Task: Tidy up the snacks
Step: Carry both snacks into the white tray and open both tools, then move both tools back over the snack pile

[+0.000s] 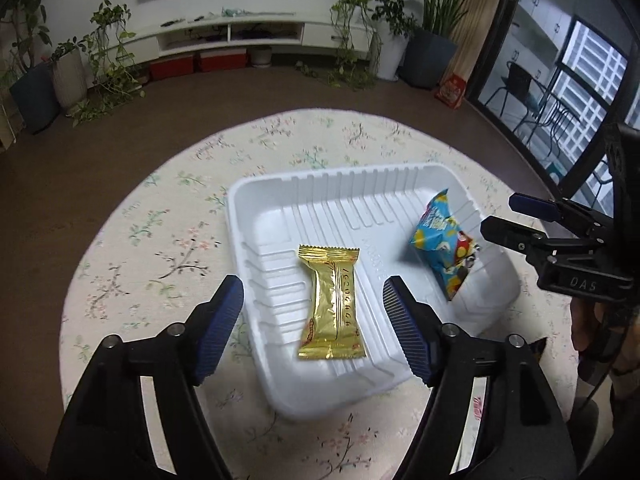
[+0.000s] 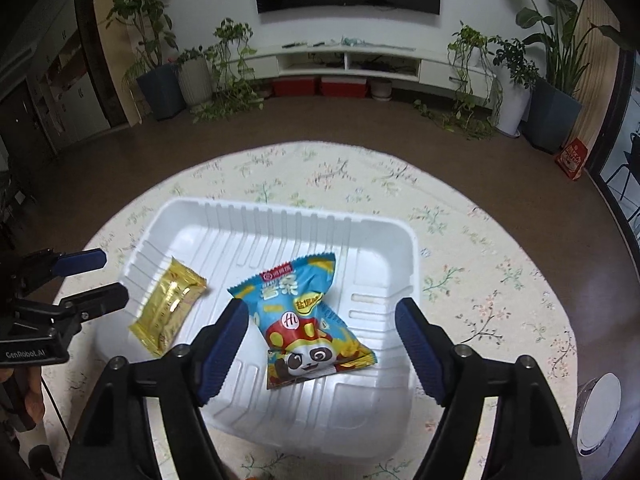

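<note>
Here, gold snack (image 1: 331,303): flat in white tray (image 1: 280,196), long axis running between the tray's near and far walls.
Blue snack (image 2: 310,320): propped slantwise.
Left gripper (image 1: 312,320): spread, empty.
Right gripper (image 2: 320,350): spread, empty.

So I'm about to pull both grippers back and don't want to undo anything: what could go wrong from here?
The blue bag leans on the tray wall near the right gripper; a brush on retreat could tip it.

The gold bar lies loose between the left gripper's open fingers, so a low pull-back might drag it.

The tray looks light and may slide on the cloth.
</note>
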Demonstrator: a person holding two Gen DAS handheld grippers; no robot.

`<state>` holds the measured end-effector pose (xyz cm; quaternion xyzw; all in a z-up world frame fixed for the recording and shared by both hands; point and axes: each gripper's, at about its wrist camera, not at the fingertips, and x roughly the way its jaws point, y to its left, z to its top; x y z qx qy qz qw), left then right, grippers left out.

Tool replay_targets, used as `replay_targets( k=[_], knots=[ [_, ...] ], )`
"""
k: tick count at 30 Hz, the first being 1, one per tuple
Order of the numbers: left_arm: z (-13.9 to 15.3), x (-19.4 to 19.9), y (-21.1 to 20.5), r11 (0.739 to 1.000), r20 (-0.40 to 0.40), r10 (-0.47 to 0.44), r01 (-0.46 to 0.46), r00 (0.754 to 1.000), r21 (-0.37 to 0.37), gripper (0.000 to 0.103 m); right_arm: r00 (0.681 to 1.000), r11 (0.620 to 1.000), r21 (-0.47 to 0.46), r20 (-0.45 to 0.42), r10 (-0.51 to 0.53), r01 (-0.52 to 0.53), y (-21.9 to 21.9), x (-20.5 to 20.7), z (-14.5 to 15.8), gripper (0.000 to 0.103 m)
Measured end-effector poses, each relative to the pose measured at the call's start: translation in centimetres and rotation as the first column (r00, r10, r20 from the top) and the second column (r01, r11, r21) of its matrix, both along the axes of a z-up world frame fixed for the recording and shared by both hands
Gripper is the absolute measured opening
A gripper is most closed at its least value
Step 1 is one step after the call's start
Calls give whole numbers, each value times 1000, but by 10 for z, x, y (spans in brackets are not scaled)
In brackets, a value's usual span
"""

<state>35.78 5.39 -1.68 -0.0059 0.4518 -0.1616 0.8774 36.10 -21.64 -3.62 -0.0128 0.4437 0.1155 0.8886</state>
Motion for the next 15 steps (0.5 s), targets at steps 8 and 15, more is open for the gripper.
replay_targets(
  k=[8, 15],
  knots=[
    [53, -96, 27, 997, 220, -28, 43, 975, -63, 103, 994, 990, 137, 106, -30, 15, -42, -76, 45, 93],
    [55, -208, 35, 998, 248, 64, -68, 967, 8, 102, 973, 974, 222, 207, -98, 51, -69, -196, 51, 102]
  ],
)
